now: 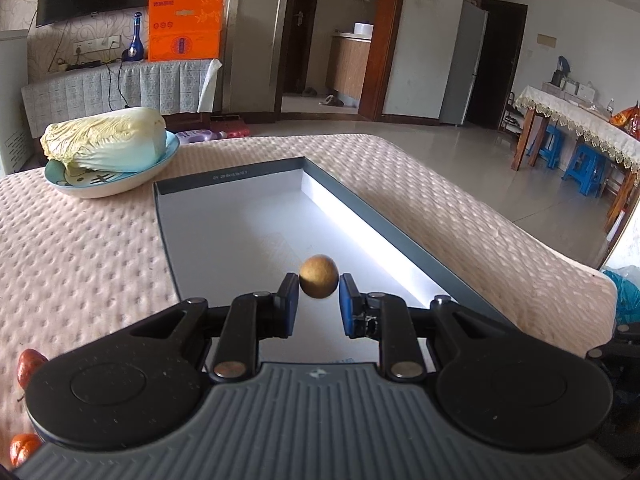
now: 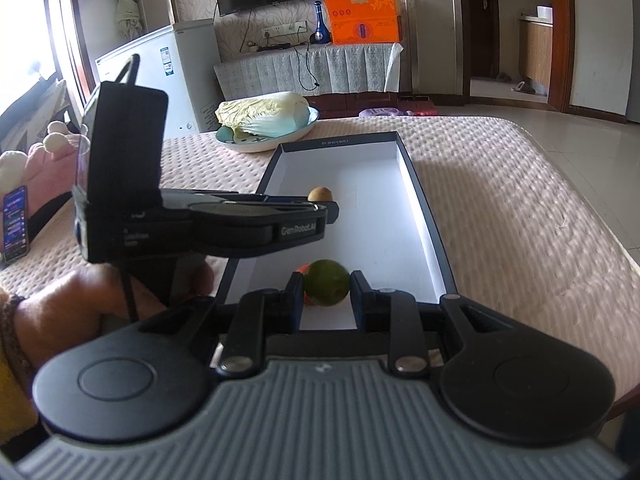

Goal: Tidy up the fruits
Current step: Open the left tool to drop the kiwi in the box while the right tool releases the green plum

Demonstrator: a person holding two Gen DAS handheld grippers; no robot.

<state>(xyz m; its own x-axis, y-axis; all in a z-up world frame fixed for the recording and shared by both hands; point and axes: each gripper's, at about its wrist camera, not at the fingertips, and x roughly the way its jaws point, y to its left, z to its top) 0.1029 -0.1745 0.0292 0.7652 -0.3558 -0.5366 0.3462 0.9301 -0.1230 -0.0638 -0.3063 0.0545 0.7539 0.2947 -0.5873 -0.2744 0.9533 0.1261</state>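
A shallow box with a white inside and a dark grey rim lies on the padded pink table cover. My left gripper is shut on a small round brown fruit and holds it above the box floor. In the right wrist view that left gripper reaches in from the left over the box, with the brown fruit at its tip. My right gripper is shut on a round green fruit at the box's near end. An orange fruit shows just behind the green one, mostly hidden.
A napa cabbage rests on a blue plate beyond the box's far left corner. A red fruit and an orange fruit lie on the cover at left. A person's hand holds the left gripper; a phone lies further left.
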